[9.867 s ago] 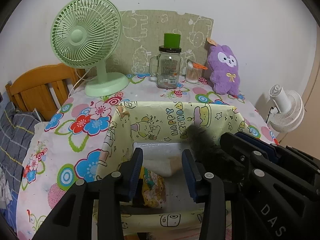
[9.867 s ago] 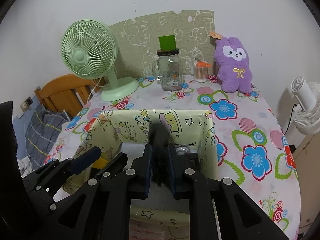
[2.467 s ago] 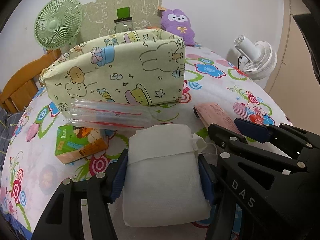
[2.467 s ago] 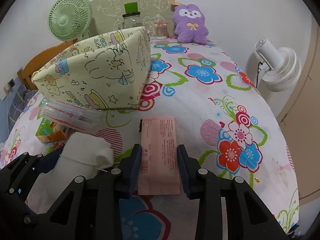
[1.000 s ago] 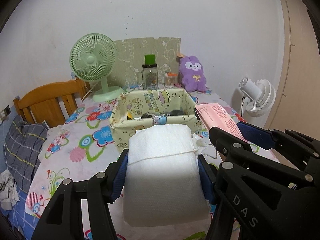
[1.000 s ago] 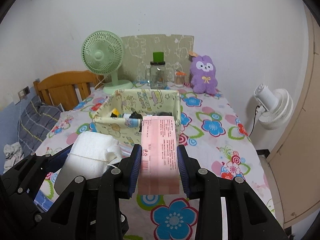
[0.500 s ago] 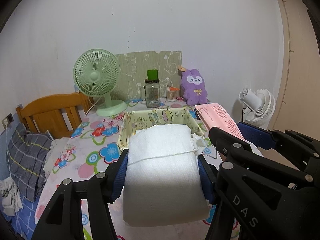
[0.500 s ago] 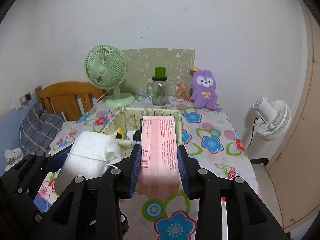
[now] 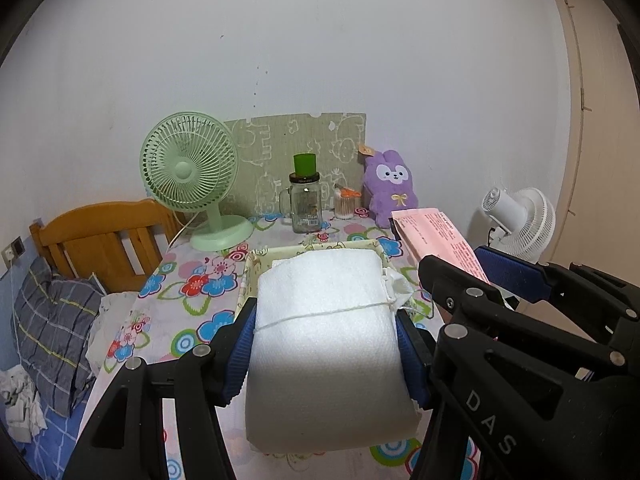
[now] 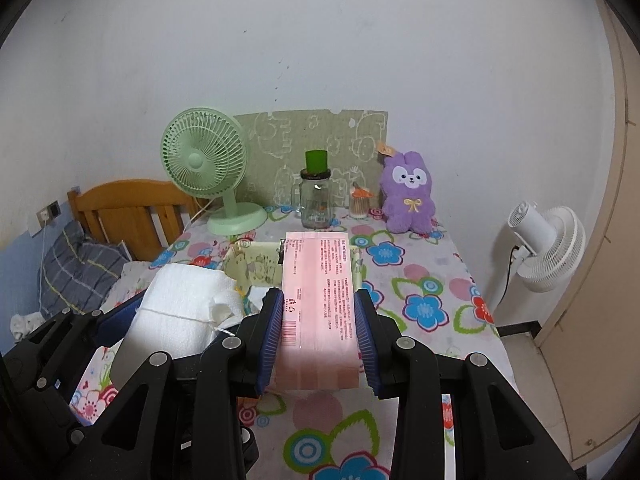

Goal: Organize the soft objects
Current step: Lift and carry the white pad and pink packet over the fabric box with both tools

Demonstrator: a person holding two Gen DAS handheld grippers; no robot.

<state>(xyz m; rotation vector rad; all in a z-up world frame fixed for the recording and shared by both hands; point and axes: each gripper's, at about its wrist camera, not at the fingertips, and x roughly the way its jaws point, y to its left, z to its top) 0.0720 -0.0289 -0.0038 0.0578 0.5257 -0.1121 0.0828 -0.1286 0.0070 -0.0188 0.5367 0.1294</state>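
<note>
The left claw (image 9: 326, 340) pinches a white wad (image 9: 326, 344) tied round with string, its blue pads pressed against both sides; the right claw (image 10: 318, 332) pinches a flat pink packet (image 10: 318, 292) that sticks out forward between its pads; both are held up in the air above the near end of the counter (image 10: 420, 280), side by side, the wad to the left of the packet; the counter wears a white cloth printed with blue, red and pink flowers and green rings; a pale yellow fabric bin (image 10: 256, 262) with cartoon print stands on it beyond and below the claws, partly hidden by them, its contents not clear; at the far edge, against a plain white wall, stand a green fan (image 10: 206, 168), a glass jar (image 10: 316, 200) with a green cup on its lid, a small holder of swabs (image 10: 359, 204) and a purple plush (image 10: 408, 196); an olive board (image 10: 312, 136) with pale animal drawings leans on the wall behind them; to the left is a wooden headboard (image 10: 132, 208) with a checked grey pillow (image 10: 80, 264) below it and a wall socket close by; to the right a white fan (image 10: 548, 248) stands off the counter, beside a beige door.
</note>
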